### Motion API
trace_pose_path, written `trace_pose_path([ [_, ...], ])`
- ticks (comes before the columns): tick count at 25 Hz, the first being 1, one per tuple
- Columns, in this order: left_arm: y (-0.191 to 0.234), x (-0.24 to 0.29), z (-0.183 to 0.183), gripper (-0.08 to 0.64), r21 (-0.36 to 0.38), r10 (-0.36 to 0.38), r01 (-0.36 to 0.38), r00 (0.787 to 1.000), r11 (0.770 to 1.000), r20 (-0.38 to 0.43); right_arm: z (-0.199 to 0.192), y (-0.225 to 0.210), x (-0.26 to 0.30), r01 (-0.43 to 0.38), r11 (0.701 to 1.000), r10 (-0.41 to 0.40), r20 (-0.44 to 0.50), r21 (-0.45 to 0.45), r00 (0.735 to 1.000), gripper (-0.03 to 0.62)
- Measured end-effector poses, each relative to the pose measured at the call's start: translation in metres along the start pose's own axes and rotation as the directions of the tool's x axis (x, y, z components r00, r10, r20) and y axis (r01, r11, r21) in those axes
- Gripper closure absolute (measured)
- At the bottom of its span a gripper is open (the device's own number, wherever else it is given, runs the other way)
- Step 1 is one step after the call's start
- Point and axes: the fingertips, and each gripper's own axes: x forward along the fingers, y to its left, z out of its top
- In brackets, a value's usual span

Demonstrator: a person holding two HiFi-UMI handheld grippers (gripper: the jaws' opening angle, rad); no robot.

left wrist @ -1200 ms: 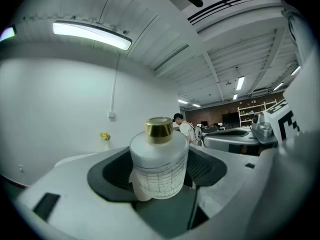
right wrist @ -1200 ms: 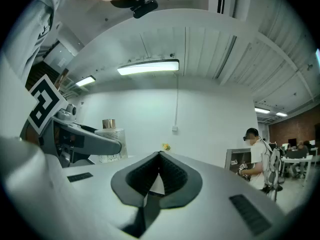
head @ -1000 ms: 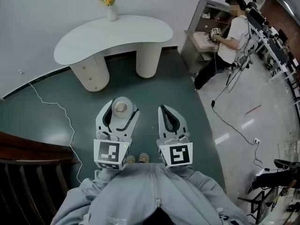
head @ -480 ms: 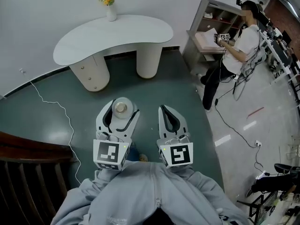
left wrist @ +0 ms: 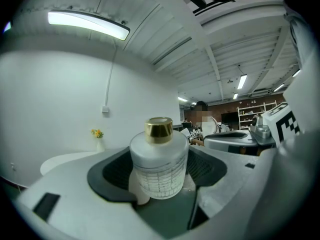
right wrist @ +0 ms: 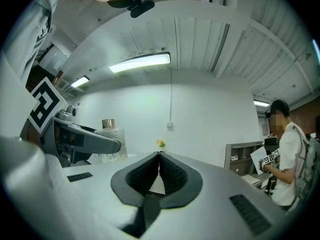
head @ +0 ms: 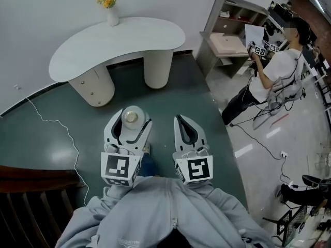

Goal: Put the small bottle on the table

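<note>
A small frosted white bottle (left wrist: pixel 159 165) with a gold cap stands upright between the jaws of my left gripper (head: pixel 129 122), which is shut on its body. From above I see its round cap, the bottle (head: pixel 131 117) held over the green floor. My right gripper (head: pixel 184 125) hangs beside it, shut, its tips touching with nothing between them. In the right gripper view the bottle (right wrist: pixel 111 143) shows at the left. The white curved table (head: pixel 93 50) stands ahead near the wall, a body length away. A small white vase (head: pixel 111 15) of yellow flowers sits on its far edge.
A person (head: pixel 269 74) stands at the right by a grey shelf unit (head: pixel 227 32), holding marker-cube grippers. A white cable (head: pixel 57 128) trails over the floor at the left. A dark wooden railing (head: pixel 31 190) is at the lower left. Desks and cables crowd the far right.
My view has moved forward and right, so the table sits further left in the frame. The person at the right has stood up and stepped away from the shelf. Both grippers hold as before.
</note>
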Motion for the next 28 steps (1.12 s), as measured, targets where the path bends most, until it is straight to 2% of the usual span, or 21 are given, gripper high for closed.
trace_pose_path([
  [9,0.062,0.09,0.005,0.23,0.006,-0.053,0.053,0.999,0.999,-0.009,-0.009,-0.03,0.108,0.03,1.0,-0.03,-0.006,0.0,1.0,0.566],
  [16,0.125,0.169,0.021,0.23,0.026,-0.096,0.096,0.995,0.995,0.021,-0.009,-0.054,0.201,0.078,0.997,-0.078,0.017,-0.002,0.997,0.565],
  [23,0.159,0.211,0.017,0.23,0.012,-0.135,0.135,0.991,0.991,-0.002,-0.015,-0.063,0.247,0.104,0.995,-0.104,-0.011,-0.004,0.994,0.565],
  [28,0.168,0.226,0.014,0.23,-0.005,-0.143,0.143,0.99,0.99,-0.007,-0.017,-0.069,0.262,0.108,0.994,-0.108,-0.025,-0.009,0.994,0.565],
])
